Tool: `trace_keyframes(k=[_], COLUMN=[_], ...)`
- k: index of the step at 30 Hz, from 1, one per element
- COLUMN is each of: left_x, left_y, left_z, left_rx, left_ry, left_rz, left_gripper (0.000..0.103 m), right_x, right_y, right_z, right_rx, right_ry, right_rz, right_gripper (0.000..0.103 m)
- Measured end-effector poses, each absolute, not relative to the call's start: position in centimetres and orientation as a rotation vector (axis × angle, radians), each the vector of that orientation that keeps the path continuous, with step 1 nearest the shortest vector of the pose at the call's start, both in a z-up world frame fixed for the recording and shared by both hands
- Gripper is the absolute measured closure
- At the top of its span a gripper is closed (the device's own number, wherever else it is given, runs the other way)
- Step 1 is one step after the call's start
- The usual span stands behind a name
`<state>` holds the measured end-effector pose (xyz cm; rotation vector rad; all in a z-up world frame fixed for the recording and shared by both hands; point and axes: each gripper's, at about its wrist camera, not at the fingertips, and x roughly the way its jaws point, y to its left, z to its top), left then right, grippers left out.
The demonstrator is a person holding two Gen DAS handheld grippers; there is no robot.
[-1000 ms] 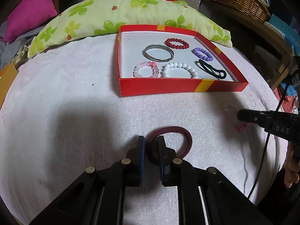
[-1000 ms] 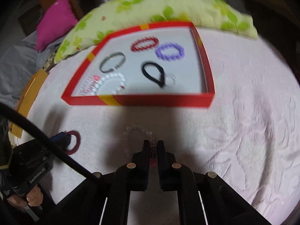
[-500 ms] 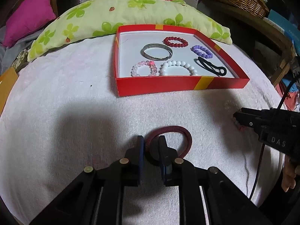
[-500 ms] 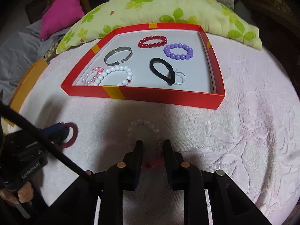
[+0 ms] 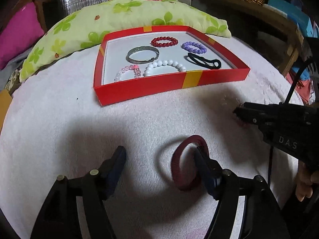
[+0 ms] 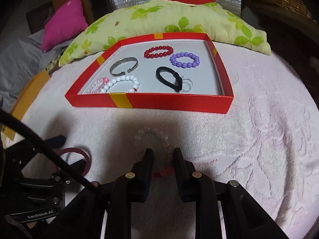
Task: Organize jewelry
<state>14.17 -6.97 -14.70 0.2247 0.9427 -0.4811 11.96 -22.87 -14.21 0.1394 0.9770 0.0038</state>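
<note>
Open towel [image 6: 259, 139] lies between the grippers and the red box [image 6: 179, 104]. The box's near wall bars a low approach. A floral pillow [image 6: 169, 20] blocks the towel's far edge behind the box.

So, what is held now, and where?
Nothing gripped. Both jaws just opened: the left gripper has one finger through the band; the right gripper straddles the bracelet's red knot.

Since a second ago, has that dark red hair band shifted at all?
Yes. The dark red hair band has tipped up onto the left gripper's right finger and swung rightward, while the red box stayed put.
</note>
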Motion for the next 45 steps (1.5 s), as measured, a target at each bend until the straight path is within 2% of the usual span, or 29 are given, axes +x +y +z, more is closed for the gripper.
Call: trace_keyframes(k=[4,6,8,9,11,16,27,36,39,41,43,45], left_x=[13.9,13.8,13.6,13.6,13.4,13.5,14.5,14.2,14.5,14.7,14.9,15.0], left_y=[-7.2,-7.4,-7.7,-7.9,-8.2,-8.3,-5.3,-4.2,-4.5,-4.7,-4.8,-4.9], left_z=[-14.7,-14.5,-14.3,-14.3,-14.2,-14.1,-11.7,-10.5,-11.1,-11.8,-12.3,-12.7], left_rx=[0.268,0.276,0.289,0.291,0.293,0.275,0.064,0.052,0.053,0.055,0.061,0.067], left_ry=[0.912,0.890,0.865,0.858,0.848,0.849,0.857,0.847,0.903,0.942,0.965,0.980], left_rz=[-0.479,-0.485,-0.500,-0.508,-0.525,-0.555,-0.616,-0.630,-0.642,-0.635,-0.622,-0.612], left_gripper=[0.032,0.039,0.058,0.062,0.077,0.092,0.096,0.096,0.095,0.094,0.092,0.092], right_x=[11.9,11.6,11.4,11.4,11.4,11.5,11.3,10.6,10.8,11.1,11.0,10.7], right_y=[-22.7,-22.9,-23.0,-23.2,-23.5,-23.7,-25.2,-27.4,-26.9,-26.7,-26.5,-26.4], right_z=[-14.1,-14.0,-13.8,-13.7,-13.7,-13.7,-12.6,-10.8,-10.8,-11.4,-12.2,-12.8], right_rx=[0.137,0.142,0.149,0.160,0.184,0.211,0.437,0.538,0.506,0.503,0.461,0.403], right_ry=[0.974,0.972,0.977,0.979,0.982,0.976,0.955,0.915,0.935,0.956,0.945,0.916], right_rz=[0.001,0.000,0.006,0.012,0.026,0.047,0.172,0.143,0.125,0.132,0.109,0.059], right_gripper=[0.080,0.083,0.086,0.088,0.089,0.091,0.093,0.093,0.091,0.075,0.030,0.033])
